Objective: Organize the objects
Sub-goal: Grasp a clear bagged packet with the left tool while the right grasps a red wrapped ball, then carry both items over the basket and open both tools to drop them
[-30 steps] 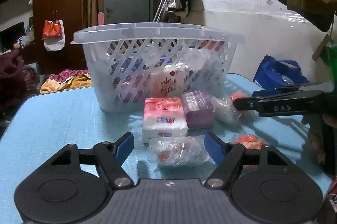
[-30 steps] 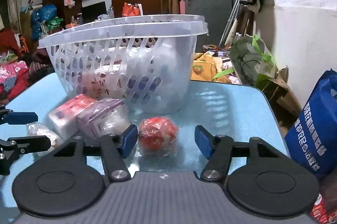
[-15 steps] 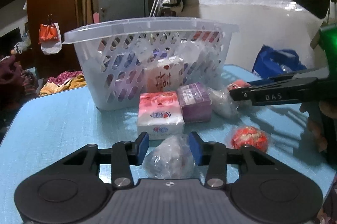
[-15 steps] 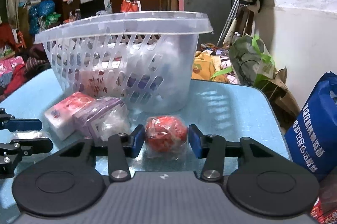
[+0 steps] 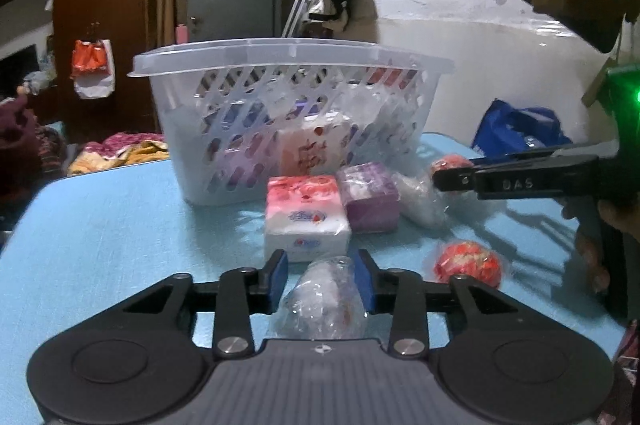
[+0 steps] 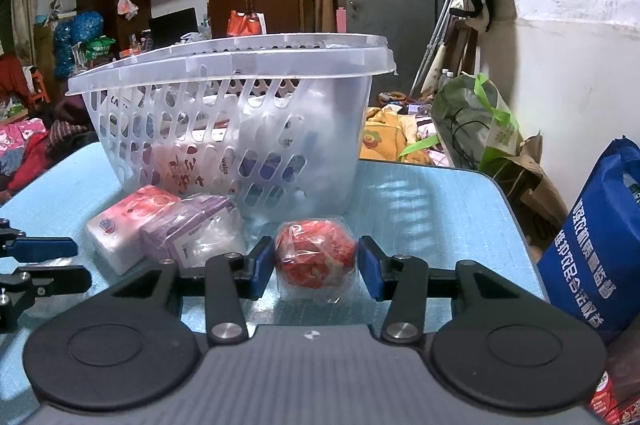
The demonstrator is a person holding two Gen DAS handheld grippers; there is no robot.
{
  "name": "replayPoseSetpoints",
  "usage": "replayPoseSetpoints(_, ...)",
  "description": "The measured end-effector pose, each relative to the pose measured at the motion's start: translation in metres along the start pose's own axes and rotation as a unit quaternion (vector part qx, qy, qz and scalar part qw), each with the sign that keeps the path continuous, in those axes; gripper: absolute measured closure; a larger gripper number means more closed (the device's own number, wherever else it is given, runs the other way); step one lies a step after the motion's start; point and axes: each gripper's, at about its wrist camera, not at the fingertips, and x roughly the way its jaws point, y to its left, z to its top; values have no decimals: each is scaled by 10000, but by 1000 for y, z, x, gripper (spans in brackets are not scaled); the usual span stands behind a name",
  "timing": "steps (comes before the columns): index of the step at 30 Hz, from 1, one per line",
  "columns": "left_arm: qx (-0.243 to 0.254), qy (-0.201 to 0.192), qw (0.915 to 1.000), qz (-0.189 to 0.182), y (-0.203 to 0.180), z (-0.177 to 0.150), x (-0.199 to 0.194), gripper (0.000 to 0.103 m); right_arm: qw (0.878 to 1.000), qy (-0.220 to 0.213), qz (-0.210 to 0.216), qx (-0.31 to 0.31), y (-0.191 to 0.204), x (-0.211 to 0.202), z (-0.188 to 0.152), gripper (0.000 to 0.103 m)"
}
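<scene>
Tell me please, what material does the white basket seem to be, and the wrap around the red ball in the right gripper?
Basket: looks like translucent white plastic, moulded, with slotted walls that show the packs inside. Wrap on the red ball: apparently thin clear plastic film, glossy and crinkled, loose at the edges. What the ball itself is made of cannot be told.

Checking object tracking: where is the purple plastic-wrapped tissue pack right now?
In the left wrist view, the purple plastic-wrapped tissue pack lies on the blue table, just in front of the white slotted plastic basket, touching the pink-and-white tissue pack on its left.
</scene>
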Motion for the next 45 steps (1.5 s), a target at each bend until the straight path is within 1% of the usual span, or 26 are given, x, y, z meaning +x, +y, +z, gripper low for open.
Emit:
replayPoseSetpoints(1,65,42,10000,58,-2,-1,-1,49,10000,-3,12,9,0,0,0,54)
replayPoseSetpoints(3,268,56,9994,229,-7,-3,-7,43,10000,1,4,10,-1,0,0,54)
replayPoseSetpoints(4,370,61,9988,317,-10,-4,-10,36,10000,5,11,10,-1,0,0,54)
replayPoseSetpoints(6,662,186,9971,335,-17,-13,-14,30,10000,-19,-6,6,-1,0,0,54)
replayPoseSetpoints(7,809,185,9960,321,-21,-18,-14,30,10000,-17,-10,17,-2,0,0,54)
replayPoseSetpoints(8,881,59,9955,345,-22,-22,-18,31,10000,2,6,21,-1,0,0,54)
replayPoseSetpoints(9,877,56,9954,393,-22,-23,-19,37,10000,14,25,19,-1,0,0,54)
replayPoseSetpoints(12,781,-172,9960,392,-20,-25,-24,40,10000,-52,8,18,-1,-2,0,54)
replayPoseSetpoints(19,510,-651,9961,315,-12,-26,-35,40,9999,-120,53,89,-2,-4,-1,54)
replayPoseSetpoints(23,384,-1014,9937,295,-7,-23,-44,40,9991,-395,65,107,-2,-14,-3,54)
replayPoseSetpoints(25,176,-1341,9904,279,1,-14,-55,40,9965,-823,102,74,0,-30,-6,54)
replayPoseSetpoints(27,-38,-1716,9849,216,11,6,-67,40,9927,-1198,132,70,6,-52,-3,54)
replayPoseSetpoints(28,-151,-1926,9810,193,16,20,-72,40,9879,-1530,252,73,8,-66,1,54)
replayPoseSetpoints(29,-264,-2068,9779,162,21,35,-75,40,9794,-1974,416,20,12,-81,6,54)
replayPoseSetpoints(30,-356,-2141,9761,106,25,53,-74,40,9723,-2287,477,-90,17,-92,16,54)
replayPoseSetpoints(33,-510,-2044,9775,128,31,106,-55,40,9701,-2347,312,-530,37,-90,61,54)
replayPoseSetpoints(34,-497,-1891,9806,164,32,122,-42,40,9714,-2267,306,-634,41,-82,77,54)
replayPoseSetpoints(36,-570,-1762,9823,297,35,140,-19,40,9761,-2026,371,-692,46,-57,101,54)
replayPoseSetpoints(37,-563,-1700,9832,348,37,144,-9,40,9795,-1844,320,-749,48,-44,110,54)
replayPoseSetpoints(39,-645,-1534,9850,452,43,151,15,40,9804,-1737,174,-911,51,-20,119,53)
replayPoseSetpoints(40,-728,-1473,9854,455,46,152,22,35,9801,-1741,164,-938,50,-12,121,50)
replayPoseSetpoints(41,-826,-1406,9857,434,50,153,30,31,9806,-1730,190,-899,50,-9,121,30)
replayPoseSetpoints(42,-930,-1316,9860,428,54,152,36,27,9826,-1669,163,-794,48,-8,121,14)
replayPoseSetpoints(43,-1030,-1216,9862,454,56,150,40,27,9836,-1677,65,-664,45,-13,118,1)
replayPoseSetpoints(44,-1058,-1120,9869,473,56,146,40,27,9819,-1811,15,-550,42,-22,113,0)
replayPoseSetpoints(45,-994,-1158,9873,447,55,141,37,27,9812,-1870,97,-469,38,-31,108,0)
